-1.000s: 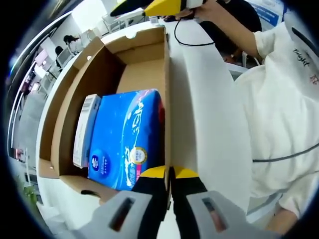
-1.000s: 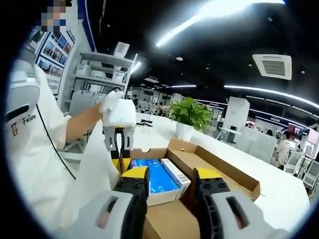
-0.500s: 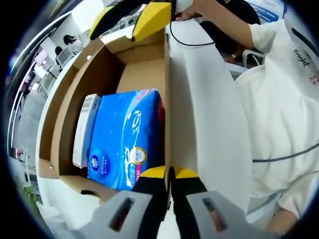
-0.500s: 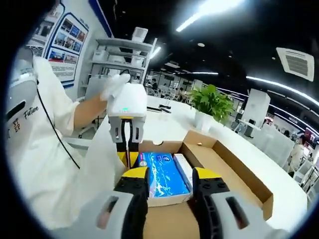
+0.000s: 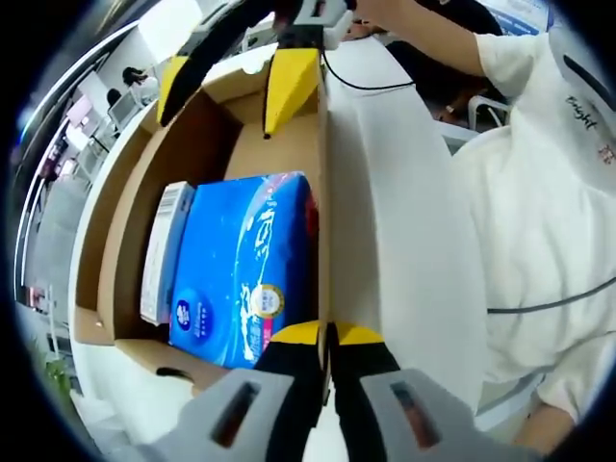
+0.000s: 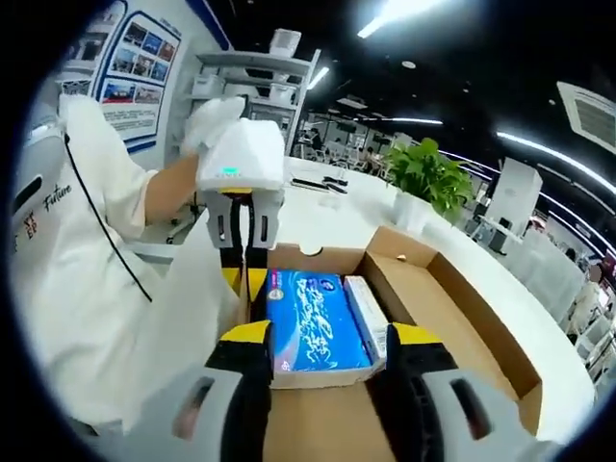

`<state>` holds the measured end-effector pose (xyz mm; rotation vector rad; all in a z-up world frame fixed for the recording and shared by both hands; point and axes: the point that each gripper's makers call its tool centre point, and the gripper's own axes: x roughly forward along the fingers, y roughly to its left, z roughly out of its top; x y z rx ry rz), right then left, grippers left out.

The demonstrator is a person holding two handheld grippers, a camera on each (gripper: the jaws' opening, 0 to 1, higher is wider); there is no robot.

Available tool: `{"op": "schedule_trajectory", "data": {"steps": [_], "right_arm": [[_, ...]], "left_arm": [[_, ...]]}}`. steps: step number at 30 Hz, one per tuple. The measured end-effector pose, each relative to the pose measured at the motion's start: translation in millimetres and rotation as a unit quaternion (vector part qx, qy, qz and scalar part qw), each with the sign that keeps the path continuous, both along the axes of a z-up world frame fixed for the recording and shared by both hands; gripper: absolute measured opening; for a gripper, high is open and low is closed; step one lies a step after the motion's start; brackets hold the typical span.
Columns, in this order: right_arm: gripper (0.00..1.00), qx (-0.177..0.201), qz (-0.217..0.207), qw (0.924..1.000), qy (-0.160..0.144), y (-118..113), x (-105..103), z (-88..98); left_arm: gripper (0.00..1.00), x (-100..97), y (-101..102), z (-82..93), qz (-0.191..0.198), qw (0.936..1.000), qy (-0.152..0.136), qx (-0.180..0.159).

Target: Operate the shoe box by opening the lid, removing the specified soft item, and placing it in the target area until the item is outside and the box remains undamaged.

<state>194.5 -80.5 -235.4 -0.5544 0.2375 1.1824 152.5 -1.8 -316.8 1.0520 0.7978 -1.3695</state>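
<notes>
A white table (image 6: 539,332) in an open office bears the open shoe box (image 6: 452,308). The left gripper (image 5: 327,339) pinches its white lid (image 5: 404,221) (raised upright). The blue tissue pack (image 6: 316,320) lies inside; the right gripper (image 6: 332,351) gapes wide above the box.

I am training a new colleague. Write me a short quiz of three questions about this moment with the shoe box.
1. True or false: the blue pack lies inside the shoe box.
2. Which one is shut on the white lid? A: the left gripper. B: the right gripper.
3. Fill in: above the box, the right gripper is ____ (open or shut).

Key: 1 true; 2 A; 3 open.
</notes>
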Motion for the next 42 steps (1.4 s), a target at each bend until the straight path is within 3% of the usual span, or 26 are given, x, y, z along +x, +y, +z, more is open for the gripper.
{"op": "schedule_trajectory", "data": {"steps": [3, 7, 9, 10, 12, 15, 22, 25, 27, 28, 32, 37, 42], "right_arm": [[0.41, -0.048, 0.006, 0.9988, -0.003, -2.3, 3.8, -9.3], [0.38, -0.062, 0.007, 0.9980, -0.014, -0.9, 12.1, -11.9], [0.39, -0.063, 0.009, 0.9979, 0.005, -1.1, 11.8, -16.8], [0.39, -0.038, 0.031, 0.9983, 0.032, 5.8, 3.4, -17.5], [0.41, -0.023, 0.039, 0.9976, 0.053, 9.2, 0.6, -18.8], [0.42, -0.035, 0.035, 0.9974, 0.053, 8.8, 6.7, -25.7], [0.43, -0.055, 0.070, 0.9922, 0.087, 20.2, 1.9, -41.8], [0.43, -0.086, 0.083, 0.9888, 0.089, 22.0, -1.9, -54.6], [0.42, -0.089, 0.079, 0.9854, 0.121, 20.9, -5.8, -59.8], [0.41, -0.073, 0.070, 0.9877, 0.119, 23.0, 0.3, -55.3], [0.42, -0.076, 0.076, 0.9873, 0.117, 24.7, -0.7, -55.2], [0.43, -0.105, 0.093, 0.9849, 0.101, 23.0, -1.8, -56.2], [0.45, -0.111, 0.084, 0.9847, 0.104, 26.3, 1.0, -58.6]], "left_arm": [[0.02, 0.1, -0.2, 0.0, 0.000, 1.0000, 0.001, 0.000], [0.02, 0.3, -0.5, 0.0, 0.000, 1.0000, 0.001, 0.000], [0.02, 0.4, -0.5, -0.1, 0.000, 1.0000, 0.001, 0.000], [0.02, 0.0, -0.7, -0.2, 0.000, 1.0000, 0.000, 0.000], [0.02, -0.2, -0.8, -0.3, 0.000, 1.0000, 0.000, 0.000], [0.02, -0.2, -0.9, -0.4, 0.000, 1.0000, 0.001, 0.000], [0.02, -0.1, -1.0, -0.2, -0.001, 1.0000, 0.000, -0.001], [0.02, 0.0, -1.0, -0.2, -0.002, 1.0000, 0.001, -0.001], [0.02, -0.1, -1.2, -0.1, -0.002, 1.0000, 0.000, -0.001], [0.02, -0.4, -1.0, -0.2, -0.003, 1.0000, -0.001, 0.000], [0.02, -0.5, -1.1, 0.1, -0.002, 1.0000, 0.000, -0.004], [0.02, 0.9, -0.6, -0.3, 0.003, 1.0000, 0.003, -0.001], [0.02, 1.3, -0.2, -0.3, 0.001, 1.0000, 0.002, -0.002]]}}
